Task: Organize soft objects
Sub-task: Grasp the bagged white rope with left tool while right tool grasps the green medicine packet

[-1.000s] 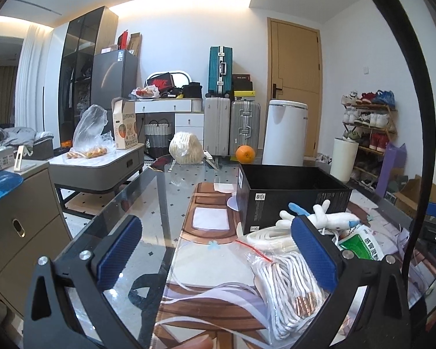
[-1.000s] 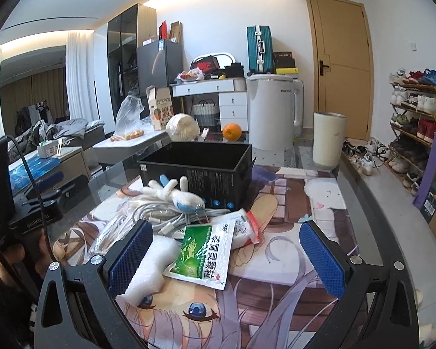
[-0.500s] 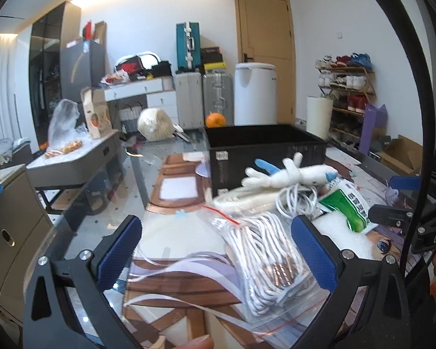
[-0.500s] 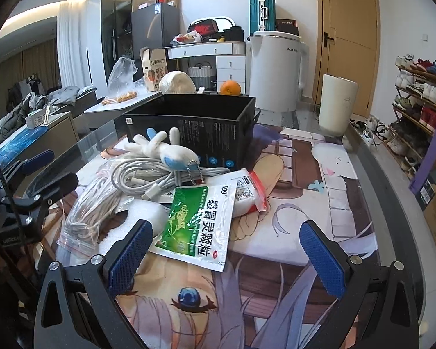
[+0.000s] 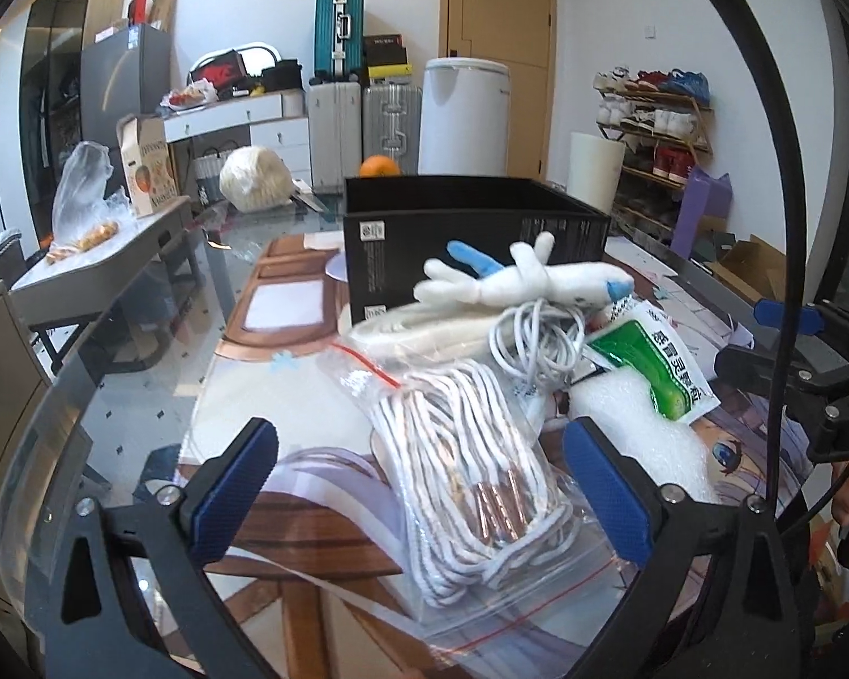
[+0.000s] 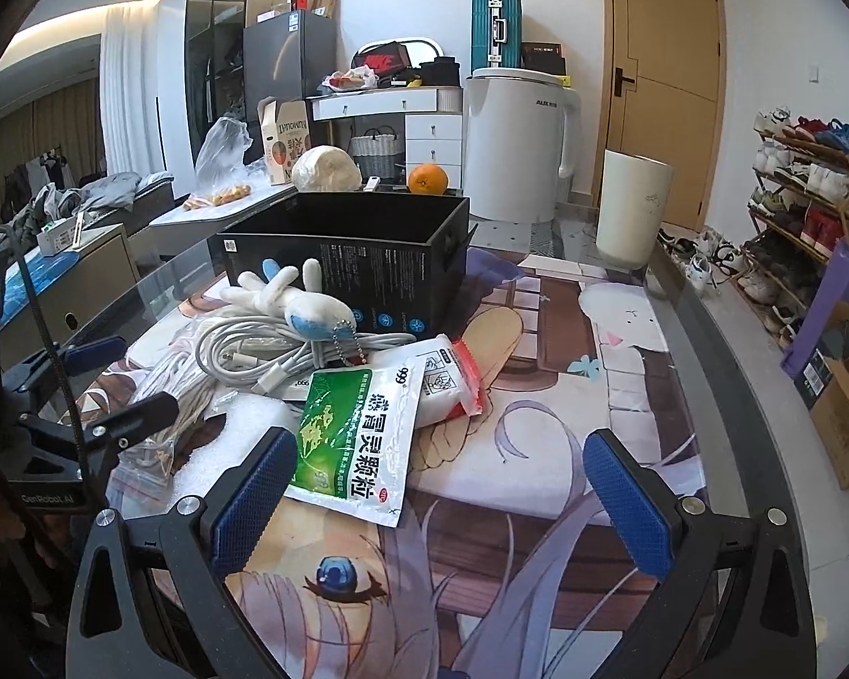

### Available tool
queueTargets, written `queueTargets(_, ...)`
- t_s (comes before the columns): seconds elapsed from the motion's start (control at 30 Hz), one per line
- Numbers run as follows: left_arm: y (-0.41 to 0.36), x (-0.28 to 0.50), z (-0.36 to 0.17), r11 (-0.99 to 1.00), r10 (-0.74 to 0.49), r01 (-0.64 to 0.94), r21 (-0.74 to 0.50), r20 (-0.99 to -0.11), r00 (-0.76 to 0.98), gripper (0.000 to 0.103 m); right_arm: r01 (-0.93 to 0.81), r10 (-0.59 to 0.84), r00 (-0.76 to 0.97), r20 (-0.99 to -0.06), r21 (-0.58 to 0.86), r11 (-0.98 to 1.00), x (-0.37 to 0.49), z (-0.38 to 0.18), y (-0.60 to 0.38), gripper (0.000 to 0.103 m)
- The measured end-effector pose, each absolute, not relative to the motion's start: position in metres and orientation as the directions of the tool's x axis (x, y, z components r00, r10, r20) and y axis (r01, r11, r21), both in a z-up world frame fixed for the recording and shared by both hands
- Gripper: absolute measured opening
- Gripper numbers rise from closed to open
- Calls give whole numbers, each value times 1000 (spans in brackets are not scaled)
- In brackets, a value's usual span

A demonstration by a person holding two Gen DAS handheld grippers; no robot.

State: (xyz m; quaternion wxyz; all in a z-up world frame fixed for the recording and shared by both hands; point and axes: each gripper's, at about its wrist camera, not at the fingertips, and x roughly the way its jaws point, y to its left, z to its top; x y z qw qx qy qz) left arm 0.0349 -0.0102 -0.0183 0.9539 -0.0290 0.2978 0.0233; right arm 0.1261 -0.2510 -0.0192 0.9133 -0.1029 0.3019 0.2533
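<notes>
A clear zip bag of white rope (image 5: 470, 475) lies on the printed mat between the fingers of my left gripper (image 5: 419, 486). Its jaws are closing and the pads stand apart from the bag. Behind the bag are a coiled white cable (image 5: 537, 339), a white and blue plush toy (image 5: 526, 277) and an open black box (image 5: 470, 237). My right gripper (image 6: 441, 501) is open low over the mat. A green sachet (image 6: 356, 435) lies just ahead of its left pad, resting on a white foam sheet (image 6: 243, 424) and a red-edged white sachet (image 6: 447, 385).
The glass table's edge (image 6: 724, 373) runs along the right, with a shoe rack (image 6: 804, 187) beyond it. An orange (image 6: 426, 178), a white appliance (image 6: 515, 141) and a white cylinder (image 6: 631, 203) stand behind the box. A grey side table (image 5: 96, 260) is at the left.
The left gripper has dipped and swung right, bringing the bagged rope between its fingers, which stand slightly closer together. The right gripper has sunk a little toward the green sachet.
</notes>
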Motion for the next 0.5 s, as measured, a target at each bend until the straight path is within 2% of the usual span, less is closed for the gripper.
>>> queueTargets(0.13, -11, 38, -23, 997, 3, -48, -59, -597, 802, 83, -525, 400, 689, -604, -35, 850, 127, -19, -251, 102)
queueTargets(0.23, -13, 40, -26, 997, -28, -18, -69, -614, 789, 56, -523, 399, 690, -604, -36, 851, 126, -19, -252, 102)
queueTargets(0.3, -15, 40, -25, 998, -32, -9, -64, -614, 789, 45, -525, 400, 689, -604, -35, 851, 126, -20, -252, 102)
queueTargets(0.5, -12, 37, -22, 997, -54, 5, -83, -599, 799, 33, -529, 400, 682, -612, -35, 848, 128, -21, -251, 102)
